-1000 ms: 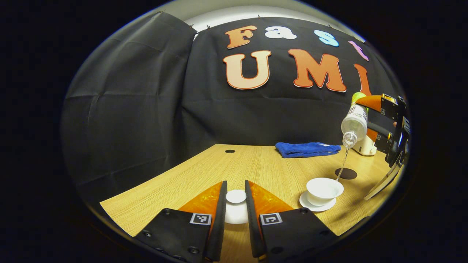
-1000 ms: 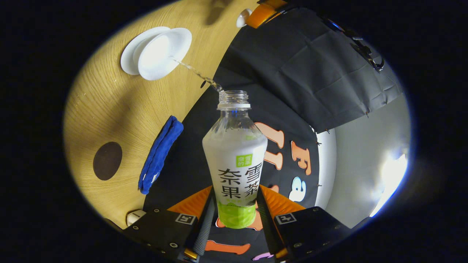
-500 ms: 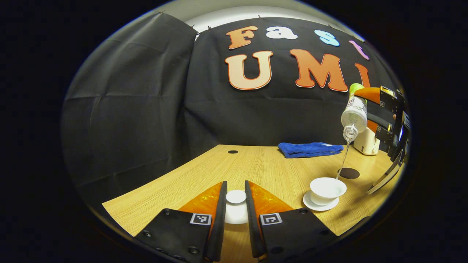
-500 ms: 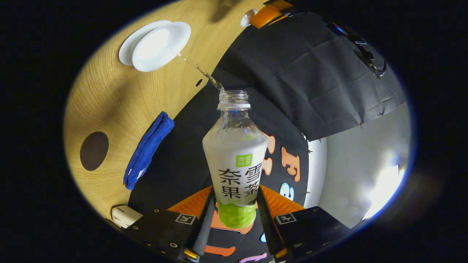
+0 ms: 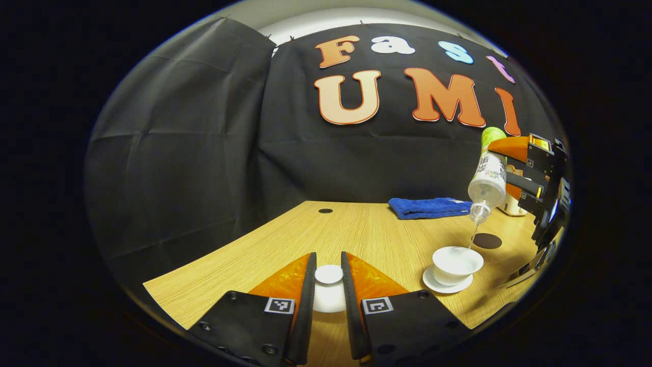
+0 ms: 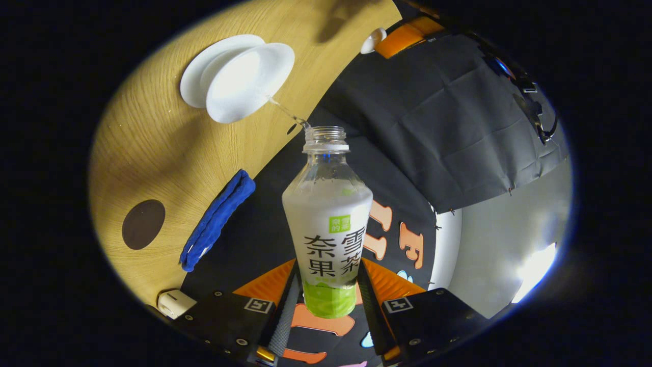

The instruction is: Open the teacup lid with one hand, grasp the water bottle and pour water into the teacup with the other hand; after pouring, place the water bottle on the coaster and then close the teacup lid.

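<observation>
In the left gripper view, the left gripper pinches the teacup lid by its knob, off the teacup to its right — the opening step looks done.

In the right gripper view, the right gripper clamps the water bottle (long axis along the fingers, neck tipped down toward the teacup), a thin stream falling — pouring is under way; the dark coaster and re-lidding remain.

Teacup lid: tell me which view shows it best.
The left gripper view: the teacup lid sits close up between the left hand-held gripper fingers, knob and rim visible. The right gripper view shows the lid as a small white shape far off at the table's edge.
</observation>
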Demonstrator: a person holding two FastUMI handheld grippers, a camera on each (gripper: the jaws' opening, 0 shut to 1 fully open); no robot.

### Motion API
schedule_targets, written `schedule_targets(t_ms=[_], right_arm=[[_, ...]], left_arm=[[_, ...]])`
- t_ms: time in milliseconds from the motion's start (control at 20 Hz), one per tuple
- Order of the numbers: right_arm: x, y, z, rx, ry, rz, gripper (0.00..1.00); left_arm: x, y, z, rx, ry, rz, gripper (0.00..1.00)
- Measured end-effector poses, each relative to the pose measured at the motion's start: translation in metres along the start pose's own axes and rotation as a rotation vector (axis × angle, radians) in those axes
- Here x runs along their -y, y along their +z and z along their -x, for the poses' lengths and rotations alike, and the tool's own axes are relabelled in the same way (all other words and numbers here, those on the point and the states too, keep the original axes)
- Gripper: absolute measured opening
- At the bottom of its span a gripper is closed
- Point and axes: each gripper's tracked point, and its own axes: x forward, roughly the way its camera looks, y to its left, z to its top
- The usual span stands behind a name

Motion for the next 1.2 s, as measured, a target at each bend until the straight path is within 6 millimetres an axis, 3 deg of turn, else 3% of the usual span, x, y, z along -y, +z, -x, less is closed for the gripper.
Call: schedule_targets(t_ms=[200, 450, 700, 850, 950, 1000, 1100, 1200], right_arm=[[-0.009, 0.011, 0.006, 0.026, 0.034, -0.020, 0.64], [-0.040, 0.015, 0.009, 0.009, 0.149, -0.179, 0.64], [-0.079, 0.028, 0.022, -0.032, 0.309, -0.582, 0.65], [-0.081, 0.026, 0.027, -0.066, 0.353, -0.832, 0.65], [-0.086, 0.011, 0.024, -0.116, 0.362, -1.011, 0.65], [-0.088, -0.001, 0.022, -0.157, 0.362, -1.104, 0.65], [-0.092, -0.026, 0.015, -0.241, 0.346, -1.254, 0.65], [-0.095, -0.055, 0.014, -0.332, 0.293, -1.341, 0.65]], left_arm=[[0.000, 0.002, 0.003, 0.009, 0.001, -0.003, 0.34], [0.002, 0.006, 0.005, 0.020, 0.000, -0.002, 0.31], [0.005, 0.008, 0.007, 0.019, -0.007, -0.006, 0.34], [0.008, 0.009, 0.006, 0.014, -0.004, -0.008, 0.34], [0.009, 0.015, 0.010, 0.025, -0.005, -0.010, 0.30], [0.011, 0.018, 0.012, 0.031, -0.005, -0.013, 0.34], [0.014, 0.021, 0.015, 0.038, -0.007, -0.016, 0.30], [0.015, 0.026, 0.016, 0.045, -0.009, -0.021, 0.34]])
